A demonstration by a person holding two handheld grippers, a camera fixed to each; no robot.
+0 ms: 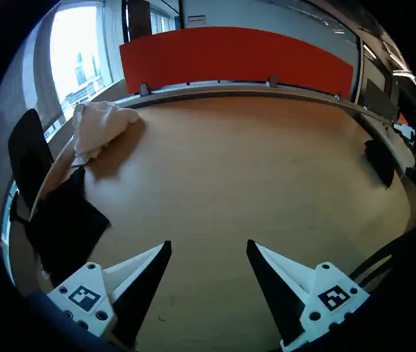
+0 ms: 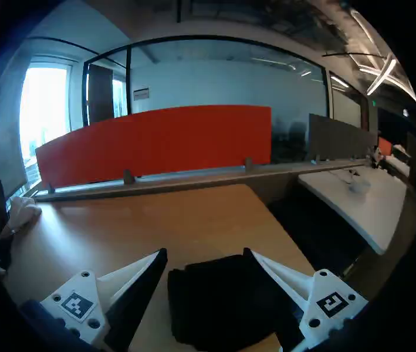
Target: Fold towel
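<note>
A crumpled cream towel (image 1: 99, 126) lies in a heap at the far left corner of the wooden desk (image 1: 237, 176). Below it a black cloth (image 1: 64, 223) hangs over the desk's left edge. My left gripper (image 1: 208, 243) is open over bare wood, well short of both. In the right gripper view a folded black towel (image 2: 225, 299) lies flat near the desk's right edge, beneath and between the spread fingers of my open right gripper (image 2: 203, 252). This folded towel (image 1: 379, 159) is also a small dark shape at the far right of the left gripper view. The cream towel (image 2: 20, 212) lies far off to the left.
A red divider panel (image 1: 237, 56) on a grey rail closes the desk's back edge. A dark office chair (image 1: 29, 155) stands past the left edge by the window. A white desk (image 2: 366, 205) holding a small bowl stands to the right across a dark gap.
</note>
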